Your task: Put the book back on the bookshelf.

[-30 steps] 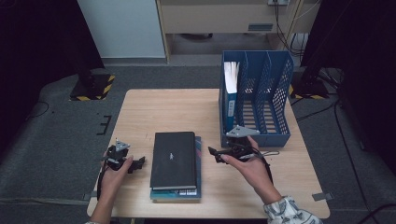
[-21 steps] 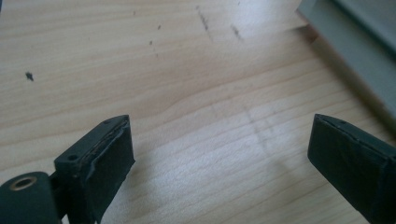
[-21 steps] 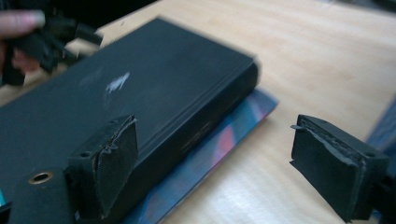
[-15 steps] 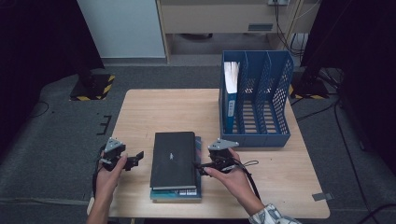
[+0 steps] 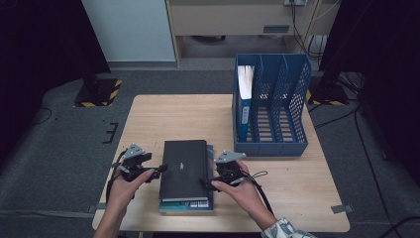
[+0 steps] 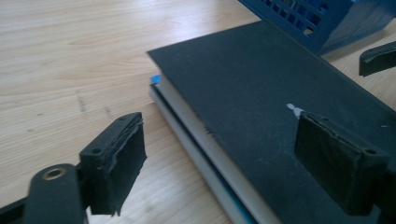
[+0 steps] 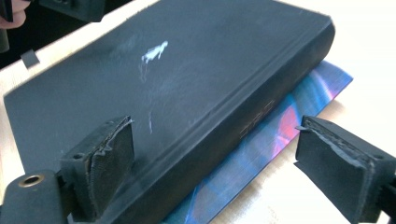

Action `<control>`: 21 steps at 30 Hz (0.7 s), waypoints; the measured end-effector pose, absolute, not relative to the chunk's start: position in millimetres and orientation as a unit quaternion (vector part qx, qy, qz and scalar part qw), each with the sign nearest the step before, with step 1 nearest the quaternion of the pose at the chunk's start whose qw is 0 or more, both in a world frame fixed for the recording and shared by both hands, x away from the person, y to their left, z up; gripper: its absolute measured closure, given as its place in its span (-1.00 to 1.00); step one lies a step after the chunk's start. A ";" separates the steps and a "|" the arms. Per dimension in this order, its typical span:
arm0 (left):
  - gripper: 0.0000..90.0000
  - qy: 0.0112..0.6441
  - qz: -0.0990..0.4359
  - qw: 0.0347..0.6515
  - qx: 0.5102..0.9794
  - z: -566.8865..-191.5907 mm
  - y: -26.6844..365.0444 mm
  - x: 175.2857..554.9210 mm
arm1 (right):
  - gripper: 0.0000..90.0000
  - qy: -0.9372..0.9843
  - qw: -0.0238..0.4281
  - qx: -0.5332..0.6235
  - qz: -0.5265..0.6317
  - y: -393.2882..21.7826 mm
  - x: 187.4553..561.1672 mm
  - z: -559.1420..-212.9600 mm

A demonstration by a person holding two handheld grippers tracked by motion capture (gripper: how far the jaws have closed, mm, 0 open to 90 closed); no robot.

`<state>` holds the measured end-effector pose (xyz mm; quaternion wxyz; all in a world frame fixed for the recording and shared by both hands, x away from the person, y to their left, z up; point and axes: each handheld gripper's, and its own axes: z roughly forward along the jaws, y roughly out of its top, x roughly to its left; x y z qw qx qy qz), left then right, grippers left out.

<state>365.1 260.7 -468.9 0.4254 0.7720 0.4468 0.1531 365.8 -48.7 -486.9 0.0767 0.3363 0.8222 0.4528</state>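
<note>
Both claws flank the black book (image 5: 184,168), which lies on top of a blue book (image 5: 187,203) at about 6 o'clock on the table (image 5: 168,119), near its front edge. The left claw (image 5: 159,168) sits at the black book's 9 o'clock side; its jaws have just been closing but stand apart, one pad over the bare wood and one over the cover, pressing on nothing. The right claw (image 5: 204,181) is at the 3 o'clock side, jaws apart too, straddling the spine edge in the right gripper view without clamping it.

The risks, as I judge them: the black cover is matt and faintly scuffed, with a small pale mark, so the foam pads should bite well, yet the glossy blue-and-pink cover of the lower book (image 7: 261,154) looks slick. A jaw slid too low could catch that thin book as well and drag both. A grip on the cover alone could let the hardback flop open, since its pale page block (image 6: 196,126) shows loose under the board. Lifted unevenly from the two sides, the flat slab could tilt and slip.

The blue file rack (image 5: 271,106) at 2 o'clock is rigid perforated plastic with upright dividers; one slot already holds a folder (image 5: 244,99).
</note>
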 end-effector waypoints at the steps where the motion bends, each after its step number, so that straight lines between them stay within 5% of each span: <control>1: -0.60 0.443 0.152 0.423 0.776 -470.6 257.7 366.3 | -0.75 0.822 0.074 0.337 0.453 -47.8 364.8 -487.5; 10: -0.45 0.440 0.106 0.431 0.780 -480.1 250.6 377.3 | -0.77 0.822 0.066 0.331 0.458 -47.3 364.7 -489.5; 21: -0.41 0.418 0.117 0.403 0.806 -473.1 238.4 389.3 | -0.83 0.810 0.038 0.347 0.470 -52.6 369.2 -495.6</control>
